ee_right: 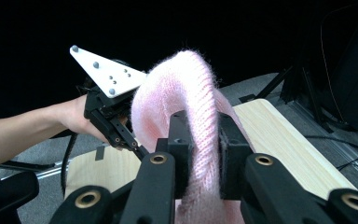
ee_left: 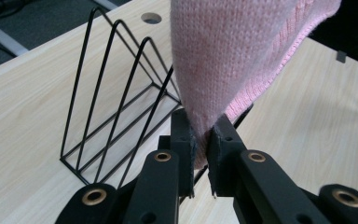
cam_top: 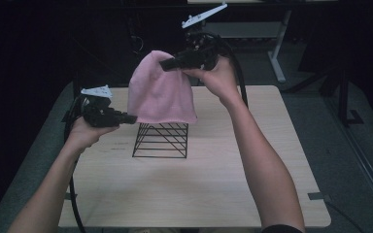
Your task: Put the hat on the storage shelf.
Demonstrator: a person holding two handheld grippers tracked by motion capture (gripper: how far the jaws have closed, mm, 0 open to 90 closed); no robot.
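A pink knitted hat (cam_top: 161, 90) hangs in the air above a black wire rack (cam_top: 161, 140) that stands on the wooden table (cam_top: 213, 194). My left gripper (cam_top: 132, 118) is shut on the hat's lower left rim; in the left gripper view the pink hat (ee_left: 233, 51) is pinched between the jaws of the left gripper (ee_left: 201, 151), with the wire rack (ee_left: 116, 98) just behind. My right gripper (cam_top: 167, 64) is shut on the hat's top right. In the right gripper view the hat (ee_right: 186, 98) bulges up between the right gripper (ee_right: 201, 140) jaws, with the left gripper (ee_right: 135, 147) beyond it.
The table has a round cable hole (ee_left: 151, 18) at its far side. A desk leg and frame (cam_top: 277, 53) stand behind the table on the grey floor. Tape marks (cam_top: 318, 196) sit at the table's right edge.
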